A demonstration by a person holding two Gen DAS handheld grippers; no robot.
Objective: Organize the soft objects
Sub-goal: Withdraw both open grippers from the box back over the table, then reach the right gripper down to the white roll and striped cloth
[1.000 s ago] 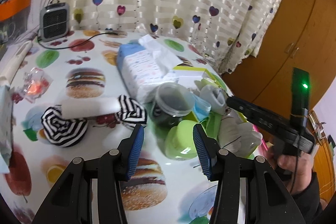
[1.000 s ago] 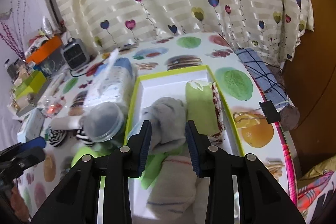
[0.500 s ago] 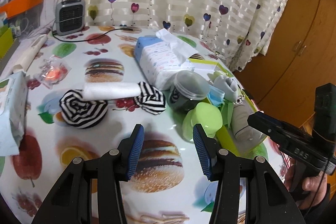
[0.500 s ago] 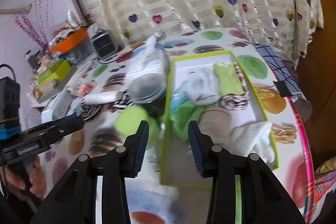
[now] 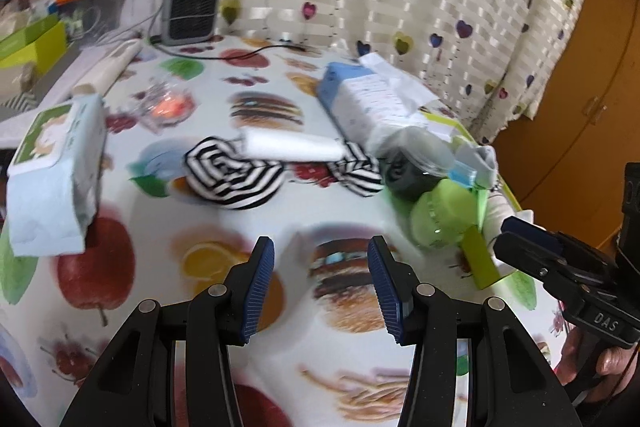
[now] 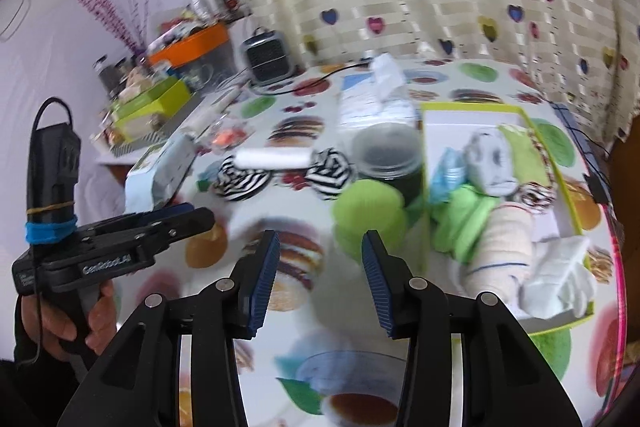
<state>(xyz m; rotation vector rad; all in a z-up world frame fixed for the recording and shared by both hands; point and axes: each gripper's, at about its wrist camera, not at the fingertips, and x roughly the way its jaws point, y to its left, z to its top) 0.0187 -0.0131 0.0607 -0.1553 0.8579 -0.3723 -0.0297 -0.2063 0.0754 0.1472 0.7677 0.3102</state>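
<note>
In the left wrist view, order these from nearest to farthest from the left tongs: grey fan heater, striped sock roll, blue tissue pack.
From the left tongs, which are open and empty:
1. Striped sock roll, just ahead, a little left of centre.
2. Blue tissue pack, farther back, right of centre.
3. Grey fan heater, at the table's far edge by the curtain, left of centre.

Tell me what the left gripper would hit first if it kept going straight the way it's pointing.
Probably the bare tablecloth: the left gripper is open, empty and angled down at it. The striped sock lies beyond.
</note>
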